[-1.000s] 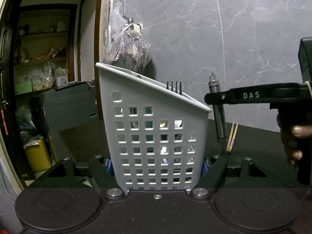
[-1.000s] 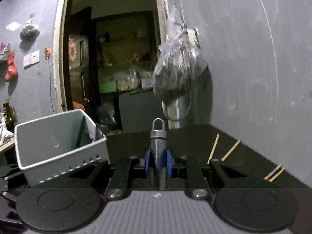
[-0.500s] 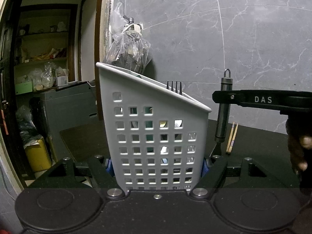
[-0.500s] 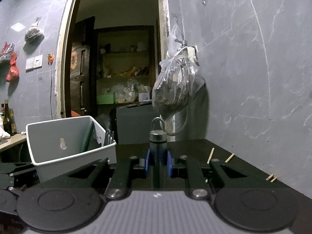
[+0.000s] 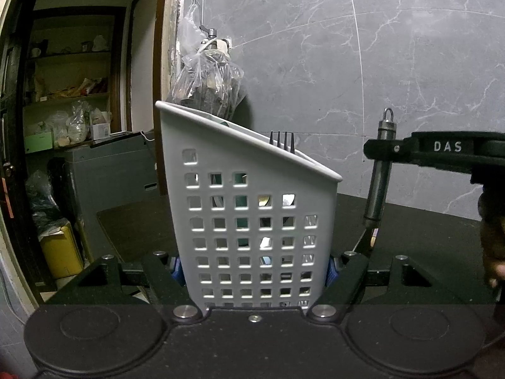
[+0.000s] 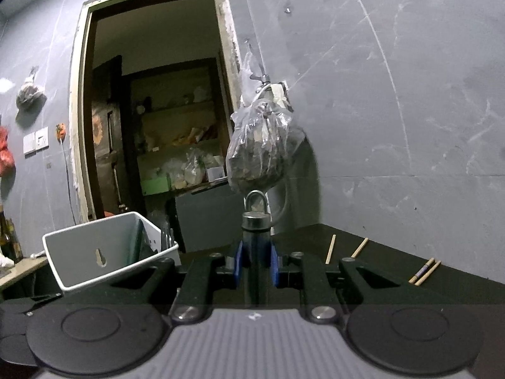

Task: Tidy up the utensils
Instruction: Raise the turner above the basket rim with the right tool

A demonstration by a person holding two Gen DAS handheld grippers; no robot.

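A white perforated utensil basket (image 5: 252, 221) with a sloped rim stands between my left gripper's (image 5: 252, 268) blue pads, which press on its sides. Fork tines (image 5: 282, 140) stick up over its rim. To its right, my right gripper (image 5: 380, 151) is shut on a metal utensil handle (image 5: 377, 189) with a hanging loop on top, held nearly upright above the black table (image 5: 426, 230). In the right wrist view the same handle (image 6: 255, 221) stands between the right gripper's (image 6: 255, 263) blue pads, and the basket (image 6: 94, 252) is at lower left. The utensil's lower end is hidden.
Several wooden chopsticks (image 6: 329, 249) (image 6: 424, 271) lie on the black table near the grey marble wall. A plastic bag (image 5: 208, 85) hangs from a wall tap behind the basket. A doorway to a storeroom opens on the left. A person's hand (image 5: 492, 237) holds the right gripper.
In the left wrist view the right gripper and its metal handle have drifted to the right, away from the basket, and the handle stands a little more upright. The left gripper and basket stayed put.
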